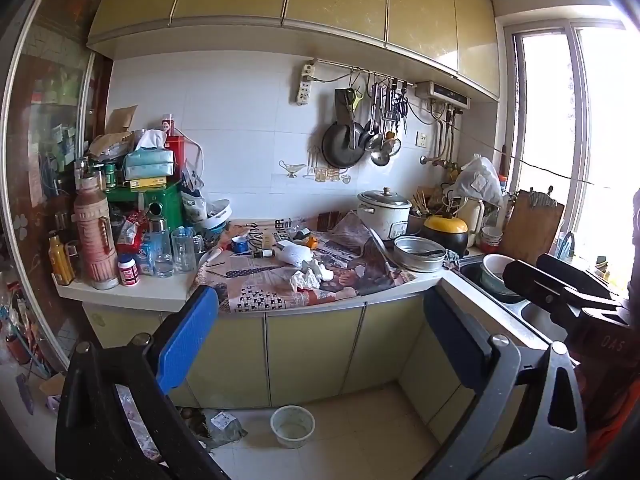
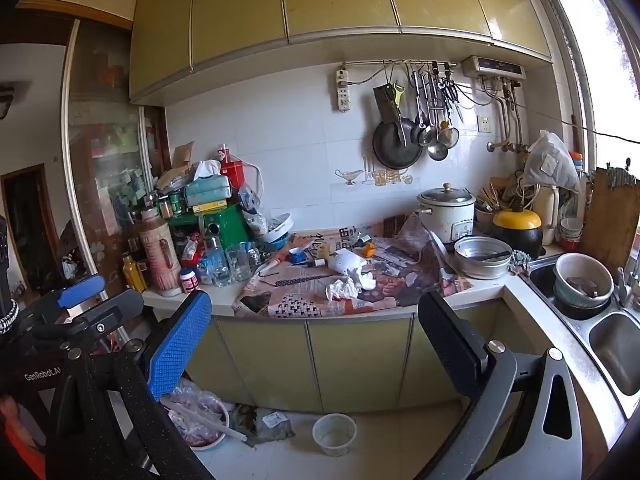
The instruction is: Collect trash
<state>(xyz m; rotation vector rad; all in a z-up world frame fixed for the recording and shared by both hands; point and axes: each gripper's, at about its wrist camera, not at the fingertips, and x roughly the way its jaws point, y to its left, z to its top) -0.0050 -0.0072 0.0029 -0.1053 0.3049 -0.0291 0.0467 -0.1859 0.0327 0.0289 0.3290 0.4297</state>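
I hold my left gripper [image 1: 320,340] out toward the kitchen counter [image 1: 132,292], its jaws spread as wide as they go and nothing between them; through the gap I see only the yellow cabinet doors [image 1: 308,356] below the worktop. My right gripper [image 2: 316,340] is the same, wide open and empty, and it shows at the right edge of the left view. The trash lies on the sheets of newspaper [image 1: 264,280] that cover the middle of the counter: a crumpled white tissue [image 1: 306,278] near the front edge, with a white mesh wrapper [image 1: 294,254] just behind it and a small dark bottle [image 1: 264,254] lying on its side to the left. Farther right stand a white rice cooker [image 1: 384,214] and a metal pan [image 1: 418,252], and beyond them the sink [image 2: 612,344] with a bowl [image 2: 582,276] in it. At the far left of the counter are crowded jars, glasses and a tissue box [image 1: 150,160]. On the floor below sit a pale plastic tub [image 1: 292,426] and, to its left, a crumpled bag [image 2: 268,424]. Both grippers are well short of the counter.
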